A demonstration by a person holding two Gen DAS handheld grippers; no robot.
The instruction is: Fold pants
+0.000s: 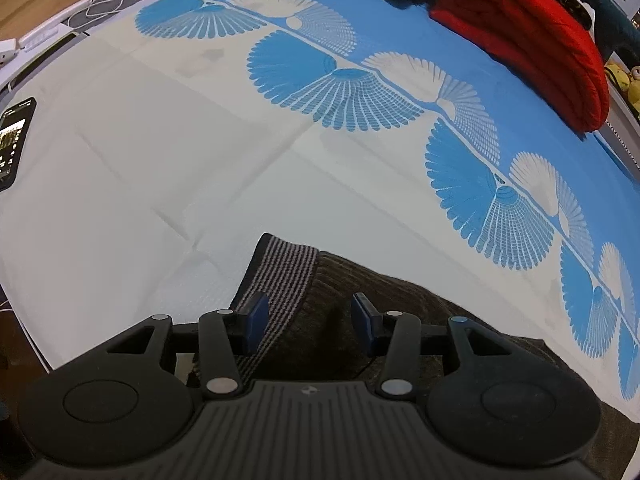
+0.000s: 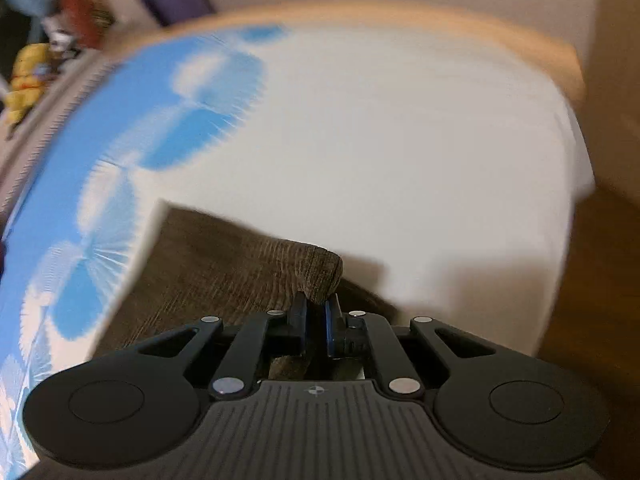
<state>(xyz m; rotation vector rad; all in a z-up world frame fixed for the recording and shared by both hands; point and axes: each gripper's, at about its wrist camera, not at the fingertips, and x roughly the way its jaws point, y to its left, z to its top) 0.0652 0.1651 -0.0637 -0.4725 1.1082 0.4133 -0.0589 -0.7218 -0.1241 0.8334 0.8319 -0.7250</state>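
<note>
Pinched shut: right gripper [image 2: 316, 306] on pants [image 2: 224, 264] hem for folding; left gripper [image 1: 310, 316] half-open, straddling striped waistband [image 1: 280, 276] mid-bed [image 1: 160, 160].

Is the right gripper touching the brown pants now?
Touching. In the right wrist view, the right gripper has its jaws closed on a raised fold of the brown pants, which sits pinched between the pads.
</note>
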